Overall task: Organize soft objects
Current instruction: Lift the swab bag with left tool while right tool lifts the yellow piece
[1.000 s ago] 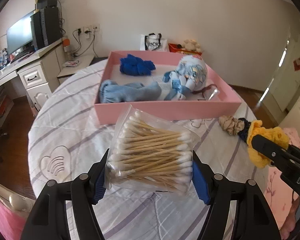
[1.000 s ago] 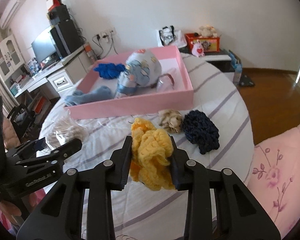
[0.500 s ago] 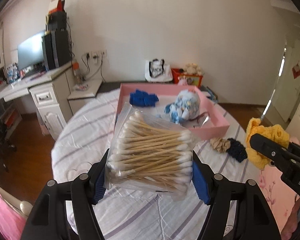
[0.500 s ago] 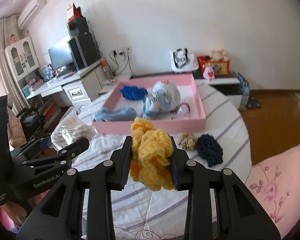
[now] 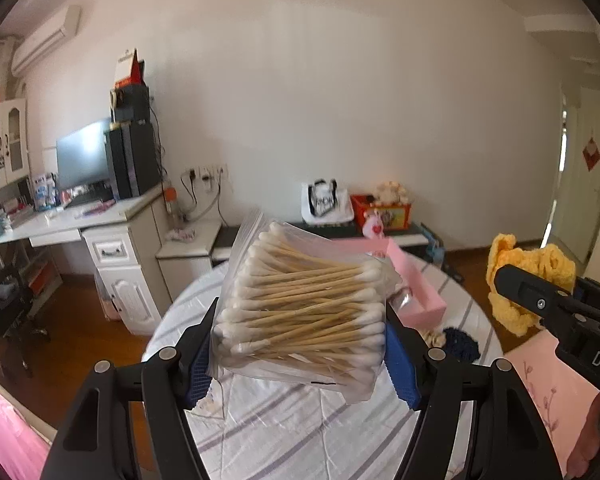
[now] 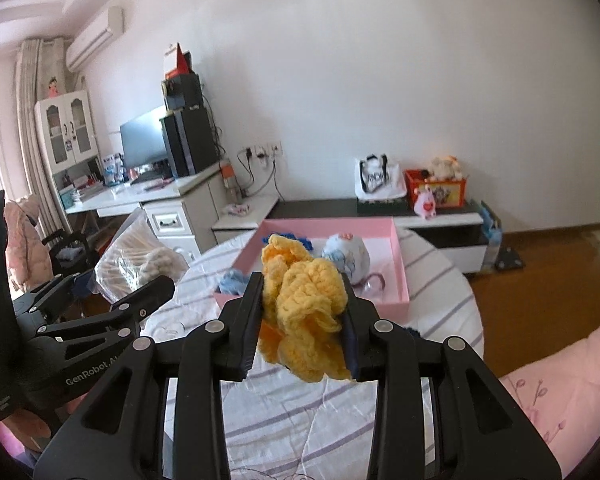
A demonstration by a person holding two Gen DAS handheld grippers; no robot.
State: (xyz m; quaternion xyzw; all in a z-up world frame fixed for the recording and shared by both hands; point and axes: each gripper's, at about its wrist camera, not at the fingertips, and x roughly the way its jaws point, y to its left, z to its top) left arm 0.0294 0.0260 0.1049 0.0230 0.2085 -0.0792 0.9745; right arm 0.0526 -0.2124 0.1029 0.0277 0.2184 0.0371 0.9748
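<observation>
My left gripper [image 5: 300, 344] is shut on a clear bag of cotton swabs [image 5: 304, 312], held well above the striped round table [image 5: 300, 432]. My right gripper [image 6: 304, 312] is shut on a yellow crocheted scrunchie [image 6: 304, 304], also lifted off the table. In the left wrist view that scrunchie [image 5: 528, 276] shows at the right, and the swab bag [image 6: 140, 260] shows at the left in the right wrist view. Beyond both, a pink tray [image 6: 400, 264] holds a round blue-and-white plush [image 6: 348, 256], blue cloth items and a light blue piece [image 6: 232, 280].
A beige scrunchie [image 5: 432, 336] and a dark navy one [image 5: 460, 344] lie on the table in front of the tray. A desk with a monitor [image 6: 144, 148] stands at the left, a low cabinet with a bag and toys behind. Pink bedding [image 6: 560, 392] borders the right.
Both grippers have risen and tilted up with their loads, so the table and pink tray now sit lower and farther off in both views. The grips are unchanged.
</observation>
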